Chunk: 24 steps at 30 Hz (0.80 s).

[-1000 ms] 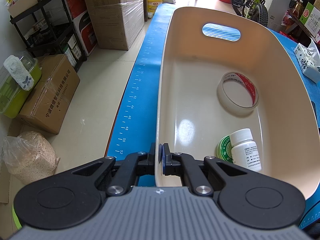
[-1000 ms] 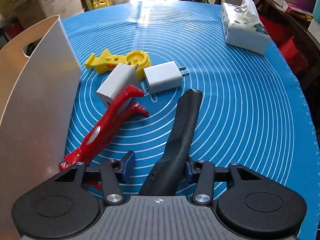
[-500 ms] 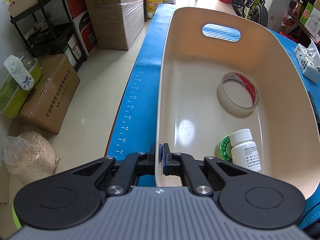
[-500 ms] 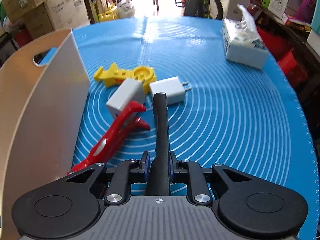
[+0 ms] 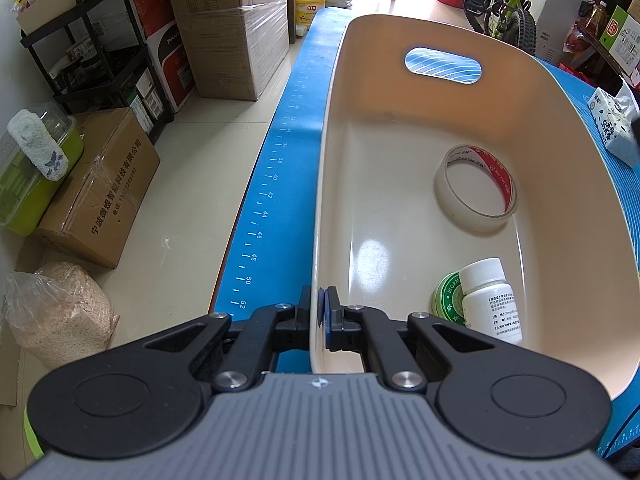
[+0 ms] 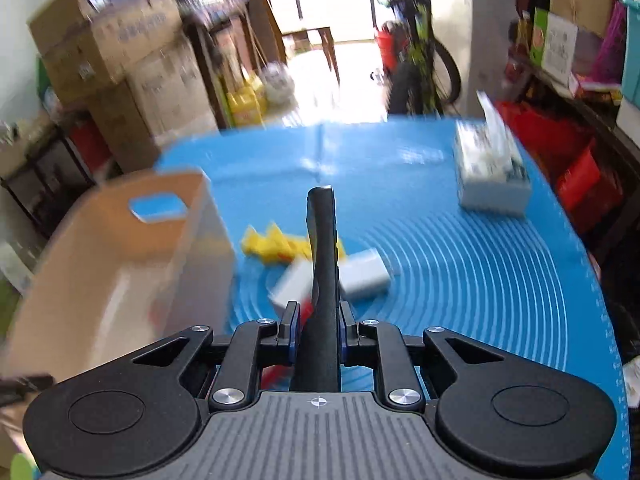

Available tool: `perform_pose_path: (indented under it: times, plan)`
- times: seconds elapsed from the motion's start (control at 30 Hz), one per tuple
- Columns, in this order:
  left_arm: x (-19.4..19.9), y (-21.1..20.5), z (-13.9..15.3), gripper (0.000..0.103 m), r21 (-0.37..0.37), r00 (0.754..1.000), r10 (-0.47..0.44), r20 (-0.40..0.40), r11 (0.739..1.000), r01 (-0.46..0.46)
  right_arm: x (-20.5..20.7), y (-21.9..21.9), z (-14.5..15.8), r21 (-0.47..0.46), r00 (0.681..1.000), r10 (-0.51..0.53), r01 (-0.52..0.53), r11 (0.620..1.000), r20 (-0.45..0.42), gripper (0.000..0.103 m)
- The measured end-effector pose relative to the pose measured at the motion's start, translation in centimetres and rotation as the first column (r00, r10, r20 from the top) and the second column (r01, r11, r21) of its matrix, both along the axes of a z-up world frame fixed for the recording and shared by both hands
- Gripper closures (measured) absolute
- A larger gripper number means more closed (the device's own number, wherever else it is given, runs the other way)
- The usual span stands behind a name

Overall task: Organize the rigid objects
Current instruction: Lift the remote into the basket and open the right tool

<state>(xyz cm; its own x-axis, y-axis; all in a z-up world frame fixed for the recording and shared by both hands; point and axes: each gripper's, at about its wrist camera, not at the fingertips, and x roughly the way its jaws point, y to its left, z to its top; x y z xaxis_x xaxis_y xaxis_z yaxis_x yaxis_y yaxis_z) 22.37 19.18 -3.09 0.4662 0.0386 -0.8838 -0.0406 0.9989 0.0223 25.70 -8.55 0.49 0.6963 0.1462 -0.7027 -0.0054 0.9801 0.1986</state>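
Observation:
My left gripper [image 5: 318, 312] is shut on the near rim of the cream bin [image 5: 568, 184]. Inside the bin lie a roll of clear tape [image 5: 476, 188], a white pill bottle [image 5: 492, 300] and a green round tin [image 5: 446, 300]. My right gripper [image 6: 318, 320] is shut on a long black handle-shaped tool [image 6: 322, 236], held lifted above the blue mat [image 6: 460, 264]. Below it on the mat lie a yellow toy [image 6: 276, 246], two white chargers [image 6: 364, 274] and a red tool [image 6: 306, 310], mostly hidden. The bin [image 6: 116, 256] stands to the left in the right wrist view.
A tissue pack [image 6: 490, 172] sits at the mat's far right and also shows in the left wrist view [image 5: 612, 124]. Cardboard boxes [image 5: 96, 184] and a black rack [image 5: 92, 60] stand on the floor left of the table. A bicycle [image 6: 420, 52] is beyond the far edge.
My right gripper closed on the black tool and has lifted it up off the mat, with the view now blurred by motion. My left gripper has stayed clamped on the bin rim.

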Motion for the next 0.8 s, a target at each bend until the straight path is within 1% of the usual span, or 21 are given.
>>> perform_pose_path:
  times: [0.1,0.17,0.23,0.3,0.4,0.5,0.63,0.8]
  plan:
    - [0.0,0.0,0.0,0.097,0.000,1.000,0.000,0.000,1.000,0.000,-0.6,1.5,2.3,0.039,0.996,0.047,-0.050,0.998,0.072,0.075]
    - [0.0,0.0,0.0,0.097,0.000,1.000,0.000,0.000,1.000,0.000,-0.9,2.8,3.5,0.048,0.990,0.088,-0.093,0.994,0.109,0.075]
    - [0.0,0.0,0.0,0.097,0.000,1.000,0.000,0.000,1.000,0.000,-0.9,4.3,4.5,0.052,0.981,0.136,-0.144,0.988,0.137,0.075]
    - [0.0,0.0,0.0,0.097,0.001,1.000,0.000,0.000,1.000,0.000,-0.7,5.9,4.9,0.050,0.972,0.185,-0.194,0.980,0.145,0.075]
    - [0.0,0.0,0.0,0.097,0.000,1.000,0.000,0.000,1.000,0.000,-0.3,8.2,4.5,0.046,0.963,0.238,-0.245,0.968,0.124,0.075]
    - [0.0,0.0,0.0,0.097,0.001,1.000,0.000,0.000,1.000,0.000,0.4,10.2,3.3,0.030,0.958,0.272,-0.276,0.961,0.086,0.075]
    - [0.0,0.0,0.0,0.097,0.000,1.000,0.000,0.001,1.000,0.000,1.1,12.8,1.3,0.011,0.953,0.303,-0.303,0.953,0.021,0.075]
    - [0.0,0.0,0.0,0.097,0.000,1.000,0.000,0.001,1.000,0.000,2.0,15.2,-1.3,-0.039,0.938,0.339,-0.342,0.939,-0.072,0.075]
